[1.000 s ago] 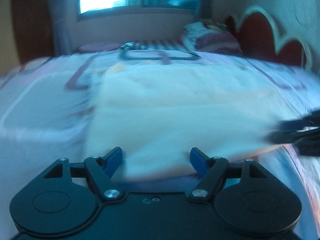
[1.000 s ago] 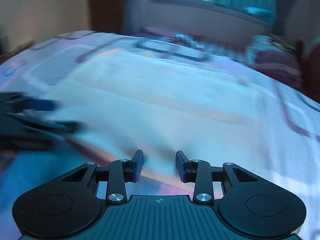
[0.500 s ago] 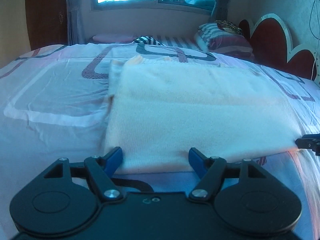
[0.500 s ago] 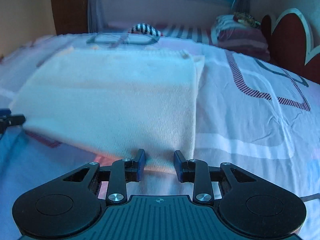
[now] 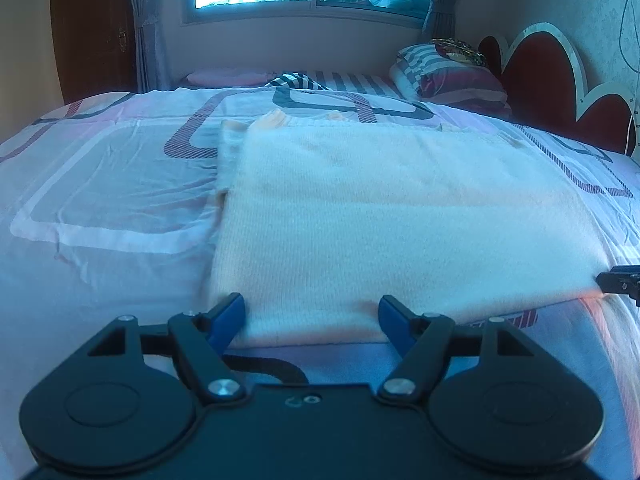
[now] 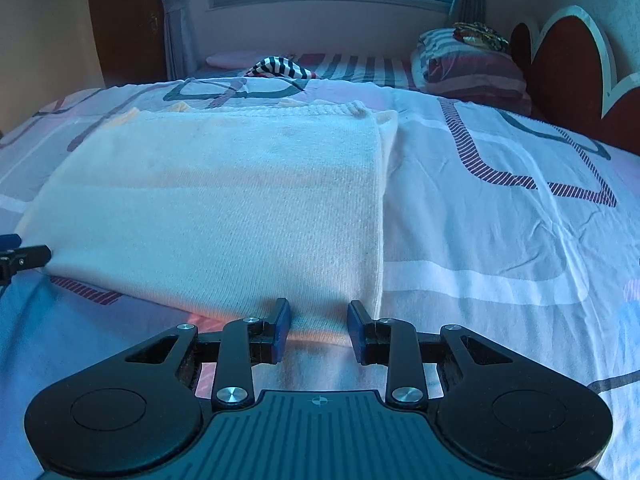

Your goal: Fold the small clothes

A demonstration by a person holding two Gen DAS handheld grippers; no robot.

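Left gripper (image 5: 312, 316) jaws wide, right gripper (image 6: 318, 330) narrower (both empty) at garment (image 5: 380, 208) hem.

Both angled downward, the left gripper (image 5: 312, 314) has its jaws spread wide while the right gripper (image 6: 319, 322) keeps a narrower gap.

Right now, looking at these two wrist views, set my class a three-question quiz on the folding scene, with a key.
1. True or false: the cream knitted garment lies folded flat on the bedsheet.
2. Which tool's fingers stand wider apart: the left tool or the right tool?
3. What lies against the headboard? A) striped pillow B) basket C) lamp

Key: 1 true; 2 left; 3 A, the striped pillow.
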